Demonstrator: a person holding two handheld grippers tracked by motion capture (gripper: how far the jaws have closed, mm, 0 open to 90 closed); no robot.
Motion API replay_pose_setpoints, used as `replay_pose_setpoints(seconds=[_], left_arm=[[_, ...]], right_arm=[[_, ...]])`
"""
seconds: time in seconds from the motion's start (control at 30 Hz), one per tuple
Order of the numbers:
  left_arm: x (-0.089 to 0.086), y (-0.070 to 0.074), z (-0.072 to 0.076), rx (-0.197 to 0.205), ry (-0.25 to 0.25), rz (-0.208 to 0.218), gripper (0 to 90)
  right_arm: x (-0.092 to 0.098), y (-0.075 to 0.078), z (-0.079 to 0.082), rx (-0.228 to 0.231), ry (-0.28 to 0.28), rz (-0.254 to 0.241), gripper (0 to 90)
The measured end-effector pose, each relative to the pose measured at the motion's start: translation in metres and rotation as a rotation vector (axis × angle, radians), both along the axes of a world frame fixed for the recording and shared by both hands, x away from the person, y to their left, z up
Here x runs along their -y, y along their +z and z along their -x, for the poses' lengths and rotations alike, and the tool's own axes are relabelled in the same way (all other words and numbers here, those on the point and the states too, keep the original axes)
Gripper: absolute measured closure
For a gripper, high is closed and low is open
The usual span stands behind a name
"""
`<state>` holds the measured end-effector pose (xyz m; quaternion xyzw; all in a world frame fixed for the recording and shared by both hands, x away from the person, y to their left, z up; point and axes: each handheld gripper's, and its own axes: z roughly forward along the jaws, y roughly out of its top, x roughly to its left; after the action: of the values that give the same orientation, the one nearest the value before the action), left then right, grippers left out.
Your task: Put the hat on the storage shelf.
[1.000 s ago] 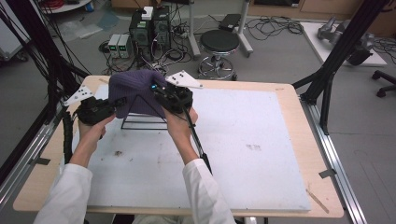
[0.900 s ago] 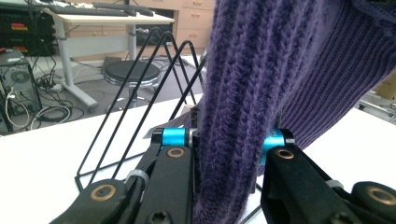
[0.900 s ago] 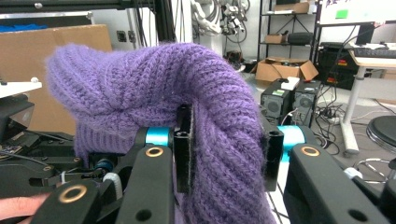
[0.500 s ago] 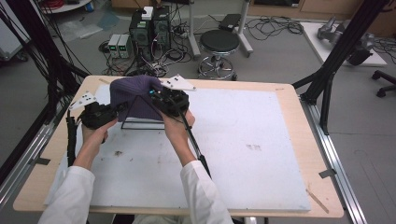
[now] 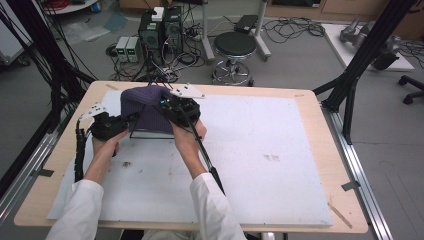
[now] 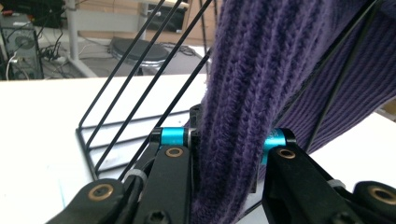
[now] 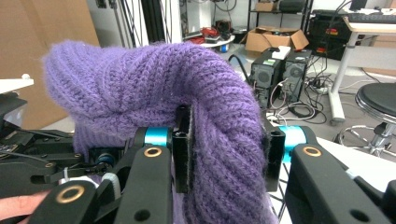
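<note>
Both hands are lowering a purple ribbed knitted hat (image 5: 145, 112) over a black wire rack (image 5: 142, 134) standing near the far left corner of the white table mat (image 5: 280, 150). Compared with a second ago, the hat is sitting lower and spreading wider over the frame, and both hands are sitting closer to the mat.

The left gripper (image 6: 224, 154) is clamping a thick fold of the knit between nearly closed jaws; in its own view the rack's thin black bars (image 6: 140, 88) are slanting up behind and through the fabric. The right gripper (image 7: 229, 154) is pinching another bunched fold of the same hat (image 7: 154, 88), jaws drawn in tight on the wool, with the left gripper's body showing just beyond at the lower left.

Judgement: the draping step is well along, the hat now largely riding on the rack top. What remains is likely settling the brim down evenly, then releasing both folds. Snagging of yarn on the wires looks possible if pulled sideways.
</note>
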<state>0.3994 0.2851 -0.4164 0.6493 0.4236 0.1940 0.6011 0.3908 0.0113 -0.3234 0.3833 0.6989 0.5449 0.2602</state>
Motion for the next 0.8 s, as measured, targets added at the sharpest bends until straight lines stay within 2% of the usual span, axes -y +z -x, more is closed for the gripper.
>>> replay_pose_setpoints(seconds=[0.07,0.3,0.53,0.7,0.8], left_arm=[[-0.001,-0.0029,0.0005,-0.015,0.011,0.011,79.4],[-0.0051,-0.0088,0.0003,-0.03,0.021,-0.002,79.3],[-0.005,-0.0106,0.0017,-0.026,0.026,0.006,79.2],[-0.006,-0.0105,0.002,-0.035,0.033,0.017,76.4],[-0.0062,-0.0103,0.0021,-0.037,0.037,0.019,74.3]], right_arm=[[-0.0028,-0.0026,-0.0007,-0.01,0.002,0.009,65.6],[-0.008,-0.0079,-0.0019,-0.033,0.008,0.025,65.1],[-0.0097,-0.0086,-0.0014,-0.036,0.002,0.028,64.9],[-0.0083,-0.0085,-0.002,-0.05,0.008,0.014,55.2],[-0.0065,-0.0075,-0.0017,-0.045,-0.012,0.019,51.0]])
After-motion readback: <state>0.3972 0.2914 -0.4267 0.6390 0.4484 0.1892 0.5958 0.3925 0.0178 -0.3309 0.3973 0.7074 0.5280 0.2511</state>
